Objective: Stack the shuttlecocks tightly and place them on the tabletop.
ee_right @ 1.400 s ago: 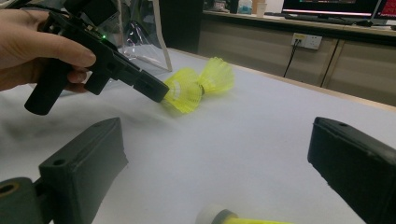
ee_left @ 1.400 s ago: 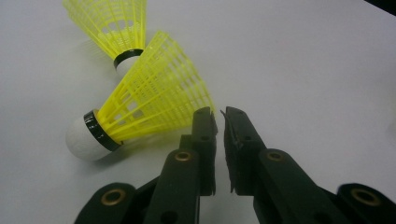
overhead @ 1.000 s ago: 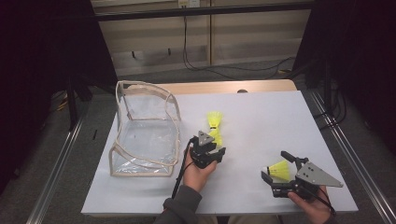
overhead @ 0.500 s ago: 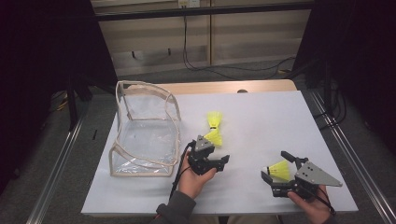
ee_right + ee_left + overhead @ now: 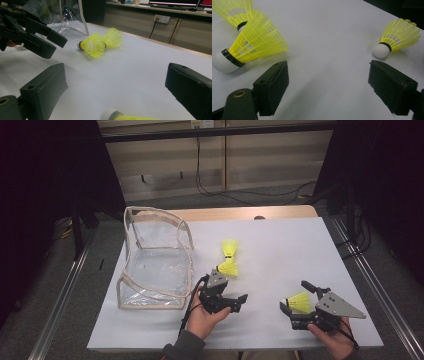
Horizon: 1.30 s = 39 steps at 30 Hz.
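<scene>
My right claw [image 5: 296, 307] is wide open, a yellow shuttlecock [image 5: 298, 301] lying between its jaws, not pinched. My left claw [image 5: 235, 301] has just been opening, holds nothing. Just past it, 2 shuttlecocks [image 5: 229, 267] touch on the white table [image 5: 280, 250]. Clear pouch [image 5: 155, 257] farther left.

Yellow shuttlecocks [image 5: 229, 266] with white, black-banded corks lie on a white table [image 5: 280, 245] beside a clear pouch [image 5: 155, 257]
</scene>
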Each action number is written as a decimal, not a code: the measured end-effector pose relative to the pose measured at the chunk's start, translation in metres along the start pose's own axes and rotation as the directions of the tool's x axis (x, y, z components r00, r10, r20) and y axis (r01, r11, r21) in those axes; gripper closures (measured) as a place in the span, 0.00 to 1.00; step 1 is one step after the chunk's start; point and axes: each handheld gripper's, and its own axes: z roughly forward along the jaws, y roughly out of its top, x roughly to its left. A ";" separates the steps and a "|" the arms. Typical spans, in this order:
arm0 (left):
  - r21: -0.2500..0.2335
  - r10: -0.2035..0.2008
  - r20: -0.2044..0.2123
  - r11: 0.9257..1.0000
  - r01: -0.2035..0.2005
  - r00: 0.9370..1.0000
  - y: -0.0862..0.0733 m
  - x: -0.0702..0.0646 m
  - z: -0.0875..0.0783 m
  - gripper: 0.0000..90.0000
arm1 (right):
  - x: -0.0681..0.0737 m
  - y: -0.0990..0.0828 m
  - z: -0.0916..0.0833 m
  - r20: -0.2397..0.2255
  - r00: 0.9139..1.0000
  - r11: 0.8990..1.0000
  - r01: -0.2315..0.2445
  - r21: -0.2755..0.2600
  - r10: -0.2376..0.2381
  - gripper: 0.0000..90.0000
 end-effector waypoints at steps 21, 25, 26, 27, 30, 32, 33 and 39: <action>0.006 0.032 0.071 0.999 -0.032 0.997 -0.012 -0.004 -0.013 0.10 | -0.001 0.002 0.000 0.006 1.000 1.000 -0.002 0.004 0.002 0.03; 0.008 0.036 0.073 0.999 -0.036 0.997 -0.013 -0.004 -0.016 0.09 | -0.002 0.002 -0.001 0.013 1.000 1.000 0.002 0.004 -0.002 0.03; 0.003 0.031 0.079 1.000 -0.031 0.996 -0.013 -0.004 -0.016 0.09 | -0.002 0.002 -0.001 0.013 1.000 1.000 0.000 0.005 0.000 0.03; 0.002 0.033 0.081 0.999 -0.034 0.996 -0.013 -0.004 -0.017 0.09 | -0.002 0.002 -0.001 0.012 1.000 1.000 0.001 0.003 -0.001 0.03; 0.003 0.042 0.100 0.999 -0.042 0.994 -0.014 -0.005 -0.019 0.08 | -0.002 0.002 -0.001 0.014 1.000 1.000 0.003 0.000 -0.003 0.03; 0.005 0.047 0.110 0.999 -0.048 0.993 -0.015 -0.005 -0.020 0.07 | -0.001 0.002 -0.001 0.008 1.000 1.000 0.003 0.003 -0.003 0.03; 0.008 0.053 0.113 0.998 -0.055 0.992 -0.016 -0.005 -0.020 0.07 | -0.001 0.002 -0.001 0.008 1.000 1.000 0.006 0.004 -0.006 0.03; 0.020 0.076 0.135 0.997 -0.079 0.988 -0.020 -0.007 -0.026 0.06 | 0.001 0.003 -0.001 0.003 1.000 1.000 0.014 0.002 -0.014 0.03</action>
